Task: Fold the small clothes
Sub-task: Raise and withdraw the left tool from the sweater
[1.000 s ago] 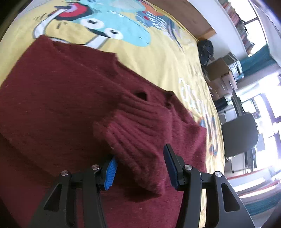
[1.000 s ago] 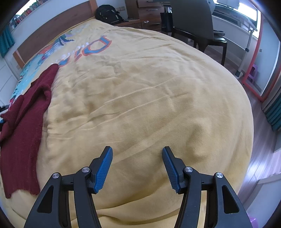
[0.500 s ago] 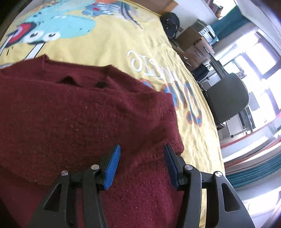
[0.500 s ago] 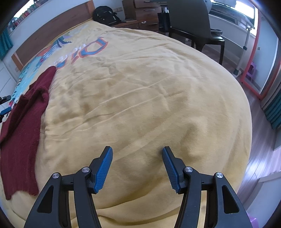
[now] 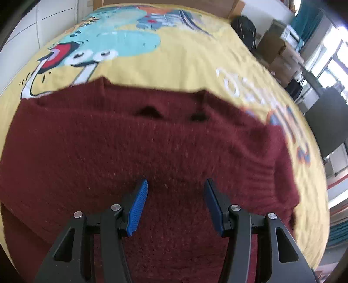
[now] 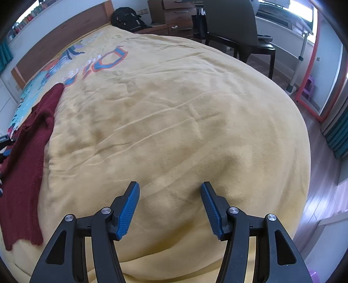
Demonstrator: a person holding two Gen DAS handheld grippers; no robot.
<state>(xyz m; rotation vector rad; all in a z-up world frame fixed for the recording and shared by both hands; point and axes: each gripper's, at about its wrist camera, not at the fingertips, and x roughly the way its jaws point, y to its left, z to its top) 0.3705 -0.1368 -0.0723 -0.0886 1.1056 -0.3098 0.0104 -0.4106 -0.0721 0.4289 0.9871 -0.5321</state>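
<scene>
Nearby, chair (image 6: 237, 28), backpack (image 6: 128, 18), yellow blanket (image 6: 174, 113)

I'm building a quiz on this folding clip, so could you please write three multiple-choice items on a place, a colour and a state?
1. Where does the sweater lie?
A. on the yellow bedspread
B. on the chair
C. on the floor

2. What colour is the sweater?
A. teal
B. dark red
C. grey

3. How is the left claw?
A. shut on a sleeve
B. out of view
C. open

Answers: 1 A, yellow cover shows around it; 2 B, maroon knit in both views; 3 C, fingers apart above the knit, like the right claw.
</scene>
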